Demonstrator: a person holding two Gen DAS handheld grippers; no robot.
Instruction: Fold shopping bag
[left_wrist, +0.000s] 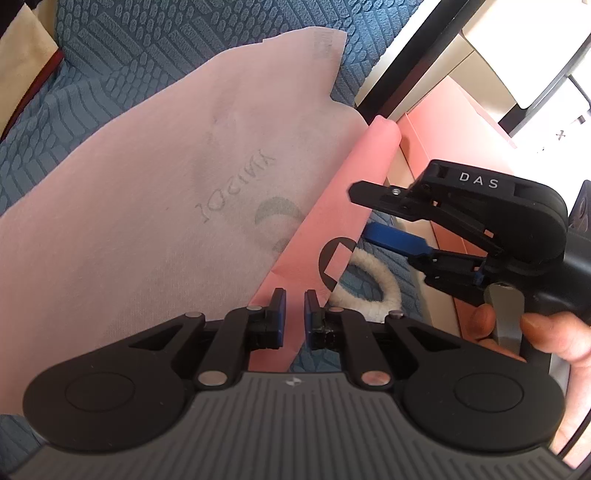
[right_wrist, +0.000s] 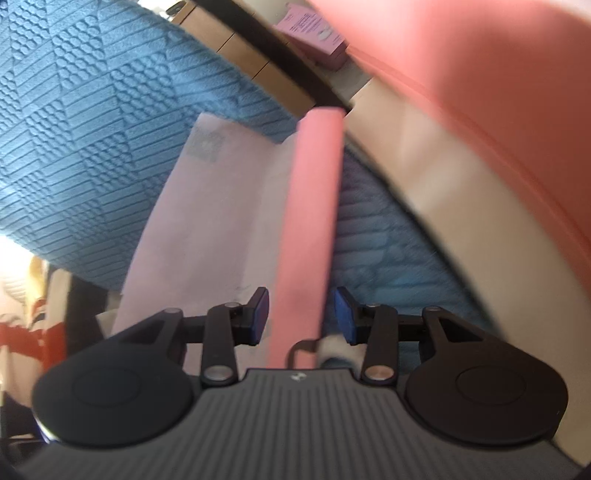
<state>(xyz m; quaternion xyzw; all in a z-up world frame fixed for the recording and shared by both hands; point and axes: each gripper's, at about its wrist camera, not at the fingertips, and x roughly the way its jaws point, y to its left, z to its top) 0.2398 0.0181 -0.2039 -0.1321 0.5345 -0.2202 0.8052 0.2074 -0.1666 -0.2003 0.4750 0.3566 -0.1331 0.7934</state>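
The pink shopping bag (left_wrist: 147, 184) lies flat on a blue cover, pale inside face up with faint mirrored print. Its right edge is folded over into a salmon strip (left_wrist: 343, 192). My left gripper (left_wrist: 295, 317) sits at the strip's near corner, its jaws almost together with the fabric between the blue pads. My right gripper (left_wrist: 362, 212) hovers at the right, held by a hand (left_wrist: 535, 332), jaws apart. In the right wrist view the folded strip (right_wrist: 314, 221) runs between the right gripper's (right_wrist: 301, 314) pads without touching them. A white fluffy handle loop (left_wrist: 380, 280) lies beside the strip.
The blue textured cover (left_wrist: 110, 55) spreads under and around the bag (right_wrist: 92, 129). A black bar (left_wrist: 406, 62) and pink and tan boxes (left_wrist: 461, 110) stand beyond the cover's right edge. A blurred salmon surface (right_wrist: 480, 92) fills the right wrist view's upper right.
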